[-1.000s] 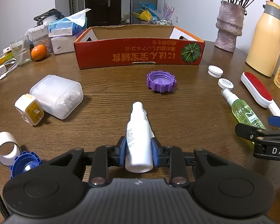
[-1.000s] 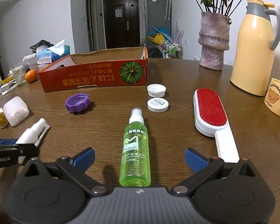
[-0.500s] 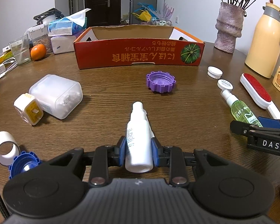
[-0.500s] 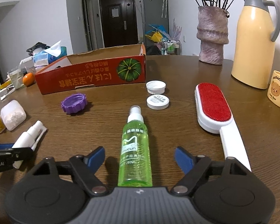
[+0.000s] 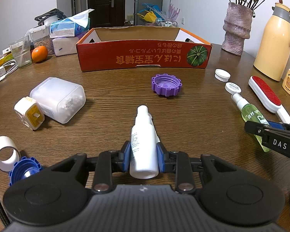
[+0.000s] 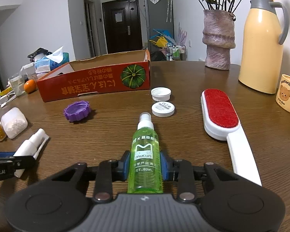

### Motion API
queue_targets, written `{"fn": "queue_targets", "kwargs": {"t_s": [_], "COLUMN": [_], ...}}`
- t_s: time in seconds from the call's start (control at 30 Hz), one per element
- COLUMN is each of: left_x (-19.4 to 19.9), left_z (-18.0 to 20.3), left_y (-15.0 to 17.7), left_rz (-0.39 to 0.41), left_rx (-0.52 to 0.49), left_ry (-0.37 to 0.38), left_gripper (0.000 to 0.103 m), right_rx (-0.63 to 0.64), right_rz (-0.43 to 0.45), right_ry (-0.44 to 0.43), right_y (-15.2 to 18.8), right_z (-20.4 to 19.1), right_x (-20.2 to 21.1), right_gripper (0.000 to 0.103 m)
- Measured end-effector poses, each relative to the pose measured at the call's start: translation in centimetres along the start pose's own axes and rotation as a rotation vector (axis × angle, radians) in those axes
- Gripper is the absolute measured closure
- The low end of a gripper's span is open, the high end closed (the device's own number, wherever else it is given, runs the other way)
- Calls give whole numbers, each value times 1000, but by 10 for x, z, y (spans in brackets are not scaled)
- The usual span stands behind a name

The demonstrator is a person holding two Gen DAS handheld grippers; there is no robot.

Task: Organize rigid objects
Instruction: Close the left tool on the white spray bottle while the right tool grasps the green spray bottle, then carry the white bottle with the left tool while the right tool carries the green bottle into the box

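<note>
Between the blue pads of the left gripper [image 5: 143,155], seen from the left wrist: white plastic spray bottle [image 5: 143,143], clamped tight, lying on the brown wooden table [image 5: 193,119], nozzle pointing ahead. Farther ahead, purple ridged plastic cap [image 5: 166,84], then open red cardboard box [image 5: 144,57]. Off to the left, translucent plastic tub [image 5: 59,99].

Between the pads of the right gripper [image 6: 145,164], seen from the right wrist: green transparent spray bottle [image 6: 145,158], gripped firmly, flat on the table. Just ahead, two round white lids [image 6: 163,109]. To the right, red-faced white lint brush [image 6: 221,116].
</note>
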State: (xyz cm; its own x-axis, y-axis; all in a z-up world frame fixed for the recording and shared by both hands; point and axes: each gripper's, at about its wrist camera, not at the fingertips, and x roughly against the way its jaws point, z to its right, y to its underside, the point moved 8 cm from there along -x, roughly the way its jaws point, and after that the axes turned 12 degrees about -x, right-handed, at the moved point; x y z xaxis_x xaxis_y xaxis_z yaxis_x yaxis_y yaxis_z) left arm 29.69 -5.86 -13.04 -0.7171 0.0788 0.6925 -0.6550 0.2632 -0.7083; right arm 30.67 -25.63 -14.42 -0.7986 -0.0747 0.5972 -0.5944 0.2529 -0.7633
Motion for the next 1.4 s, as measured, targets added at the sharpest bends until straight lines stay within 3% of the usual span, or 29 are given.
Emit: {"fn": "queue_targets", "kwargs": {"t_s": [0.7,1.4], "left_x": [14,29], "left_z": [-12,-34], "left_y": [-20,-74], "left_rz": [50,131], "left_rx": [6,25], "left_ry": [-10,-39], "left_gripper": [74,74], "right_rx": [13,19], "right_rz": [29,99], "right_ry": [-47,-92], "right_y": [-8,-55], "right_z": [-28,-63], "right_x": [12,24], "right_gripper": [73,73]}}
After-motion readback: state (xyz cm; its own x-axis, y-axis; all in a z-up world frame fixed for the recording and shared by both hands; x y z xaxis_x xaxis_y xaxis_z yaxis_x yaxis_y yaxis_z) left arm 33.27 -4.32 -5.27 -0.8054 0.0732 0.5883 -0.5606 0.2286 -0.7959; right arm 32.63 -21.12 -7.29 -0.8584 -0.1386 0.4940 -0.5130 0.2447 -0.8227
